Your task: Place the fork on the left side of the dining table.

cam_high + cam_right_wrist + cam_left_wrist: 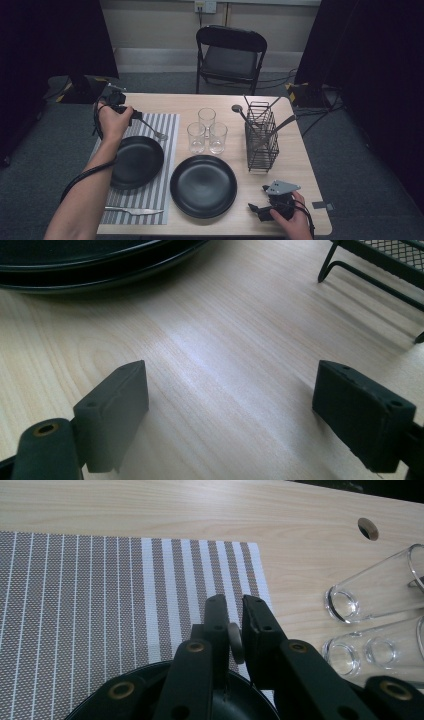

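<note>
1. Wooden table, light grain, carrying everything below.
2. Striped placemat along the table's left edge, running from near the far edge to the near one.
3. Black plate on the placemat; second black plate on bare wood near the table's near edge, just right of the mat.
4. Wire cutlery caddy towards the right edge, utensil handles sticking up out of it.
5. Three clear glasses clustered at mid-table, between mat and caddy.
6. Left gripper over the mat's far part, beyond the plate on it, jaws closed narrow on the handle of a fork; tines lying on the mat near its right border.
7. Right gripper low over bare wood at the near right corner, jaws spread wide, nothing between them.
8. Table knife on the mat's near end, parallel to the near edge.
</note>
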Available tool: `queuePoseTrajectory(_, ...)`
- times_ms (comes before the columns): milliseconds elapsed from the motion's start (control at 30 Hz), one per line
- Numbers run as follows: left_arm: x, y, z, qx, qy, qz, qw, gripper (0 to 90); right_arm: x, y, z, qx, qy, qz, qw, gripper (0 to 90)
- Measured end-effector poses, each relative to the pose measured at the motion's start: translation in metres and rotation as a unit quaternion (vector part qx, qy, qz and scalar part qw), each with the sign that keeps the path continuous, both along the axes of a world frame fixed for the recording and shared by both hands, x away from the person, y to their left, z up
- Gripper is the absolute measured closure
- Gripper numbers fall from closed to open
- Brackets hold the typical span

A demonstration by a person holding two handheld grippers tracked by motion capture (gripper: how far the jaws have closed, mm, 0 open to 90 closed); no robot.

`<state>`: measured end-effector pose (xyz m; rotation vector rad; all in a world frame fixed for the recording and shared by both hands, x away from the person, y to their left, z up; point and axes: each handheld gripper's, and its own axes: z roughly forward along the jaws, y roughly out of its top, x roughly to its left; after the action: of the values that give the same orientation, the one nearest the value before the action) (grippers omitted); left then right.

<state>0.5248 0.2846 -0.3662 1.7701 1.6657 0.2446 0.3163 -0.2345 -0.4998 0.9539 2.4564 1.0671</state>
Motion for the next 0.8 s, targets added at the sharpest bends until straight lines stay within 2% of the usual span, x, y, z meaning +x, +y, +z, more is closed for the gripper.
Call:
queuePoseTrajectory(267, 0.0006, -0.0009, -0.0012, 0.007, -0.005, 0.009, 0.9999, 80.6, 0.0, 0.0, 0.0, 0.0, 0.0, 0.0, 1.0, 13.9)
queuePoseTrajectory(500, 0.0007, 0.0015, -0.0034, 0.007, -0.002, 0.017, 0.9998, 79.1, -0.0002, 0.0001, 0.0001, 0.0, 0.001, -0.002, 1.0, 13.8)
queuePoseTrajectory(567, 0.0009, 0.0027, -0.004, 0.014, -0.003, 0.017, 0.9998, 78.6, -0.0001, 0.0, 0.0, 0.0, 0.001, -0.001, 1.0, 13.9)
queuePoseTrajectory(800, 0.002, 0.0063, -0.0067, 0.017, 0.0, 0.021, 0.9996, 76.4, 0.0, 0.0, 0.0, 0.0, 0.0, 0.0, 1.0, 13.9)
